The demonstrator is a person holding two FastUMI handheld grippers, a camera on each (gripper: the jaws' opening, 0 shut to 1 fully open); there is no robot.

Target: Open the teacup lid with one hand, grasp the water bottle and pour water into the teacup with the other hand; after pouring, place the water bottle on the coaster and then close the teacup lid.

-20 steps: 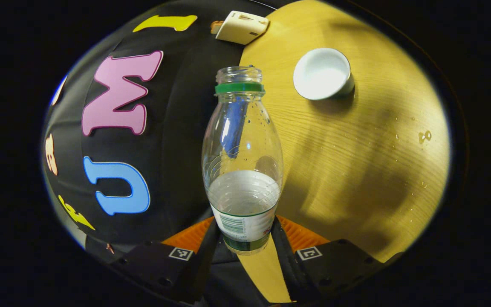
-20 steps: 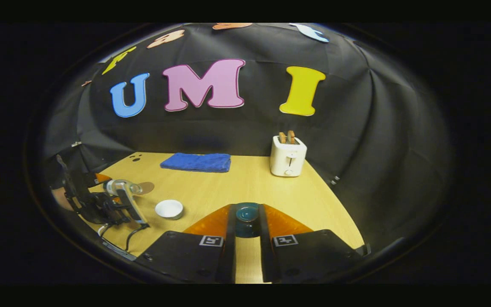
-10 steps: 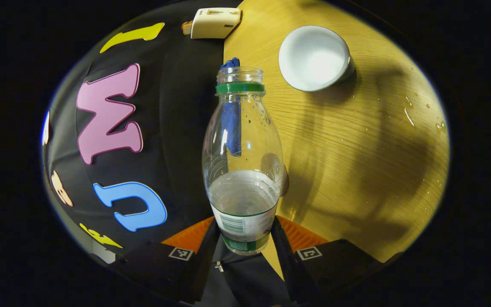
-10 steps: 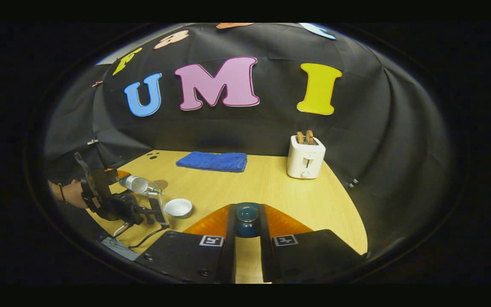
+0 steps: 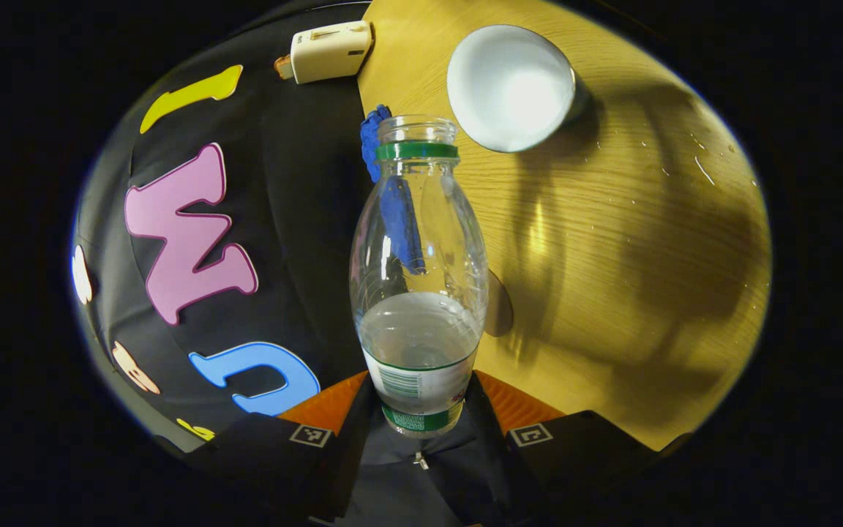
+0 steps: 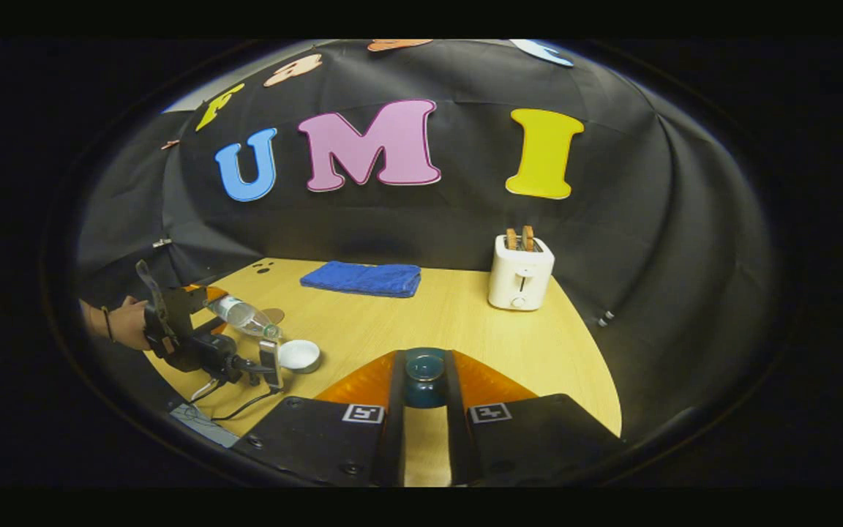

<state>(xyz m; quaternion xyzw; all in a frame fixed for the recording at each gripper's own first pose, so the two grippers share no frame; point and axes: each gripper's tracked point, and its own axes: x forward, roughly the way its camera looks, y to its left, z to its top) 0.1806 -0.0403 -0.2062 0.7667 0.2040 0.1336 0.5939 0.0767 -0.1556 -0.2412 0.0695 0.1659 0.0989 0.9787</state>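
My left gripper [image 5: 420, 399] is shut on the lower body of a clear water bottle [image 5: 418, 249], uncapped, with a green neck ring and water in its lower part. The white teacup [image 5: 511, 88] stands open on the wooden table, just right of the bottle's mouth. In the right gripper view the bottle [image 6: 243, 316] tilts with its mouth down towards the teacup [image 6: 298, 355]; I see no stream of water. A round brown coaster [image 6: 273, 315] lies behind the bottle. My right gripper [image 6: 424, 366] is shut on the dark teal teacup lid [image 6: 424, 377], held above the table.
A white toaster [image 6: 518, 272] with toast stands at the back right, and a folded blue towel [image 6: 363, 279] lies at the back middle. A hand [image 6: 125, 322] holds the left gripper at the table's left edge. Water drops [image 5: 699, 168] dot the wooden table [image 6: 465, 322].
The left gripper has tipped the bottle further and brought its mouth closer to the teacup, which looks larger in the left gripper view. The right gripper keeps the lid almost still.
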